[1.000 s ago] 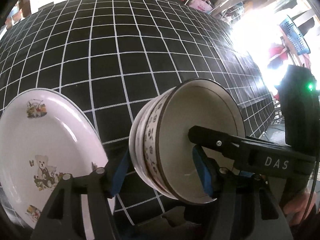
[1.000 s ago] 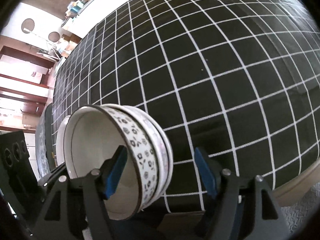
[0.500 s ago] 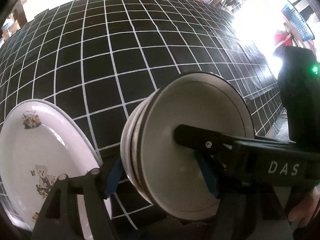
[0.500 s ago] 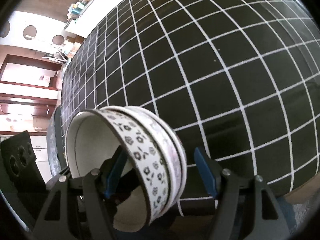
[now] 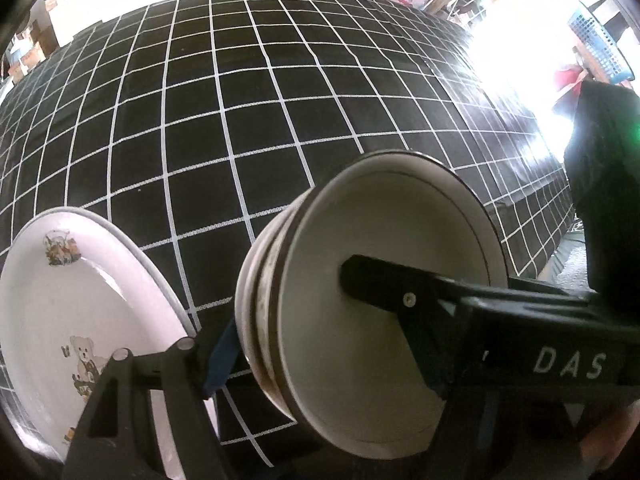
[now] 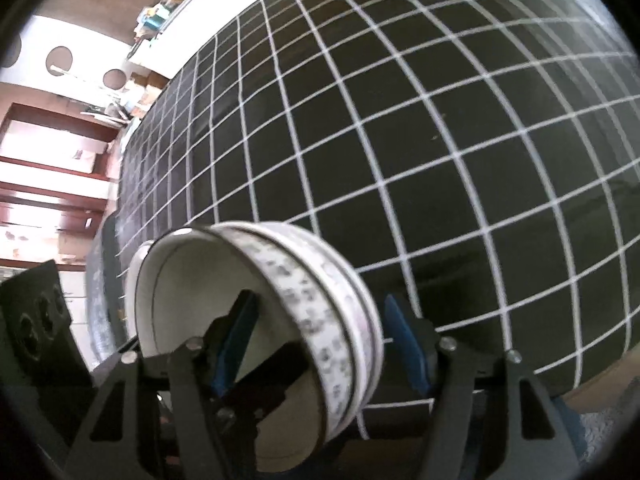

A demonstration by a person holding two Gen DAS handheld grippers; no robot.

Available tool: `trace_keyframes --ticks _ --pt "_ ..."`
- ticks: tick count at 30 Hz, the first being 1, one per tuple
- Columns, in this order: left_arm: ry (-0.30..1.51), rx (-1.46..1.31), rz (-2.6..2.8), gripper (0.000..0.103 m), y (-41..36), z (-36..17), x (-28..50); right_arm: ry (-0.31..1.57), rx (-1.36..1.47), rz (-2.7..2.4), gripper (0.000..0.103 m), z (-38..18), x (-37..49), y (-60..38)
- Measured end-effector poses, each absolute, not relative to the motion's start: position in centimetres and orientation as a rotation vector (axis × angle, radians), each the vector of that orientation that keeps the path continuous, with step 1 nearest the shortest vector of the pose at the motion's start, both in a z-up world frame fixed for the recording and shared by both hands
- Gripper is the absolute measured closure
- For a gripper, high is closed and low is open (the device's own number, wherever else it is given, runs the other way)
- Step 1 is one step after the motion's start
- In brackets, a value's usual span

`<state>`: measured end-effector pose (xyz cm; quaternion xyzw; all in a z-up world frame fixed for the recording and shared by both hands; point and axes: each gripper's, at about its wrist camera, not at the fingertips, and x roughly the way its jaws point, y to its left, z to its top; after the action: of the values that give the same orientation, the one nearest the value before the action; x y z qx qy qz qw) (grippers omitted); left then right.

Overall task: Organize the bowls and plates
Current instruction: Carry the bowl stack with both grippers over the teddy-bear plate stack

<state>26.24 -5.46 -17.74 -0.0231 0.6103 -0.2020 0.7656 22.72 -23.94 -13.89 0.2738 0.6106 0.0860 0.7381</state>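
So both claws straddle the nested bowl stack point(image 5: 380, 300) on the worktop point(image 5: 240, 120): left claw point(image 5: 320, 364) opening, letting go; right claw point(image 6: 316, 340) closing on the wall to take over. Plates point(image 5: 80, 312) just beside.

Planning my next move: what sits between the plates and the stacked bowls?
In the left wrist view, only bare checked cloth separates the plates from the bowls, plus the left tool's blue pad near the bowls.

Cluttered home storeroom: shelves point(image 6: 52, 184), boxes point(image 5: 24, 52)
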Motion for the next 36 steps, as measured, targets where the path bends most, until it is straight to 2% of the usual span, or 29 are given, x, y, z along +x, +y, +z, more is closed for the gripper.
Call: trace_keyframes --ticks 13,23,36 --pt "1.346 -0.086 -0.404 0.030 -6.0 -17.6 26.1 1.373 0.610 0.099 0.037 -13.4 23.1 -23.6" --pt "1.292 -0.074 -0.395 0.029 -5.9 -15.6 25.9 1.320 0.548 0.106 0.037 -11.4 23.6 -22.5" --pt "1.207 -0.135 -0.291 0.030 1.4 -9.6 25.3 1.278 0.461 0.214 0.037 -6.6 25.1 -16.1"
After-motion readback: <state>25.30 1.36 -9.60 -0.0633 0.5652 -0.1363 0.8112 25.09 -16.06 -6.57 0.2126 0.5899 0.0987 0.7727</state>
